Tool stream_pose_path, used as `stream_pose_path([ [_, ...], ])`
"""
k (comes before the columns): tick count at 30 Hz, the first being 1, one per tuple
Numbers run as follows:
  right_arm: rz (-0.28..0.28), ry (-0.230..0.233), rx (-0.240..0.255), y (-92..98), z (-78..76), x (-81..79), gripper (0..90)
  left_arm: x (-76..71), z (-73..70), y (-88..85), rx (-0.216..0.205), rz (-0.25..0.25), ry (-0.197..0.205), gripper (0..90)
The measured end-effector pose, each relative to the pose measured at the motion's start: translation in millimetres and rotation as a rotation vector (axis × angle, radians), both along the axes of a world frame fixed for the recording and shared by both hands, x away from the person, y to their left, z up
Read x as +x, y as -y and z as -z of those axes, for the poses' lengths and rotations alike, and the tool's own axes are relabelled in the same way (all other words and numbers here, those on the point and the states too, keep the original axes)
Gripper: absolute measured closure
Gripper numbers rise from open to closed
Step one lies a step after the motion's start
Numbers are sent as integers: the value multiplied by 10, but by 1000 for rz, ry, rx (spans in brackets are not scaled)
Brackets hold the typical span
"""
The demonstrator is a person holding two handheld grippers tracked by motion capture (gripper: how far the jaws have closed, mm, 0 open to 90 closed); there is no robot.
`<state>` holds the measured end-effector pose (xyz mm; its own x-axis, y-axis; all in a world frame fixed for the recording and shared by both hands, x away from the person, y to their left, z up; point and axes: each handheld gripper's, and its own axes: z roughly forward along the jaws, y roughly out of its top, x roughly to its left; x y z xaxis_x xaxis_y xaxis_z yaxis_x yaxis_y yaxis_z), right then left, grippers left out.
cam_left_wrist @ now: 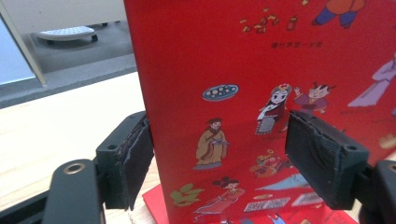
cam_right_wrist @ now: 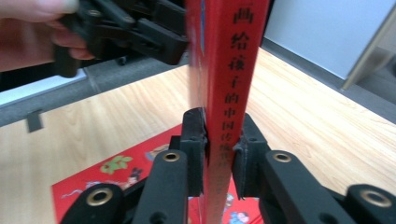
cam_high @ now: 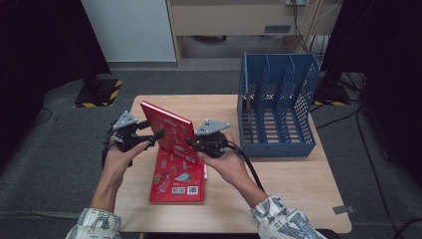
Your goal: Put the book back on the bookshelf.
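A red picture book [cam_high: 169,130] stands tilted on edge above a second red book [cam_high: 176,179] that lies flat on the wooden table [cam_high: 288,174]. My right gripper [cam_right_wrist: 220,140] is shut on the upright book's spine [cam_right_wrist: 236,56], with a pad pressed to each side. My left gripper [cam_left_wrist: 219,158] straddles the book's other edge; its cover [cam_left_wrist: 261,70] sits between the jaws, and the right pad [cam_left_wrist: 317,158] stands off the cover, so this gripper is open. In the high view the left gripper [cam_high: 157,135] and right gripper [cam_high: 191,144] flank the book.
A blue slotted file rack [cam_high: 276,107] with several empty compartments stands at the table's back right. Bare wood lies in front of the rack and to the left of the books. Dark grey floor surrounds the table.
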<state>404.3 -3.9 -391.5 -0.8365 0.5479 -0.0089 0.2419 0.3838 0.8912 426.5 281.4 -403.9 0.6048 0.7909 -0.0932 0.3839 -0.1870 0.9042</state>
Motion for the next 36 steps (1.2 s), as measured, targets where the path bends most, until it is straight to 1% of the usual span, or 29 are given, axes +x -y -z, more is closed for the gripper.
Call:
stream_pose_path([
  [3, -6, 13, -17, 2, 3, -37, 779, -5, 5, 7, 6, 11, 9, 224],
  [4, -5, 12, -14, 5, 2, -40, 773, -5, 5, 11, 2, 11, 9, 224],
  [6, -12, 24, 6, 11, -13, -33, 759, -3, 5, 15, -1, 12, 8, 224],
  [8, -17, 33, 35, 7, -64, -30, 734, -4, 5, 22, 0, 12, 8, 221],
  [12, -33, 55, 38, -43, -178, -13, 706, -5, 6, 21, -2, 15, 7, 220],
  [15, -41, 69, 54, -85, -220, 5, 652, -2, 8, 23, -3, 15, 7, 224],
  [19, -48, 78, 64, -146, -252, 39, 629, -4, 8, 31, -3, 19, 6, 228],
  [21, -45, 77, 78, -168, -259, 67, 627, -7, 8, 39, 3, 24, 6, 234],
  [25, -40, 72, 99, -200, -260, 128, 642, -8, 9, 54, 1, 26, 4, 234],
  [29, -28, 71, 101, -209, -251, 165, 641, -3, 10, 61, -5, 24, 3, 235],
  [33, -35, 60, 112, -207, -262, 186, 591, -1, 10, 68, -5, 23, 1, 235],
  [34, -40, 55, 117, -205, -270, 190, 591, 0, 9, 69, -4, 23, 1, 236],
  [36, -46, 62, 120, -207, -284, 190, 624, 1, 9, 74, -4, 24, 1, 238],
])
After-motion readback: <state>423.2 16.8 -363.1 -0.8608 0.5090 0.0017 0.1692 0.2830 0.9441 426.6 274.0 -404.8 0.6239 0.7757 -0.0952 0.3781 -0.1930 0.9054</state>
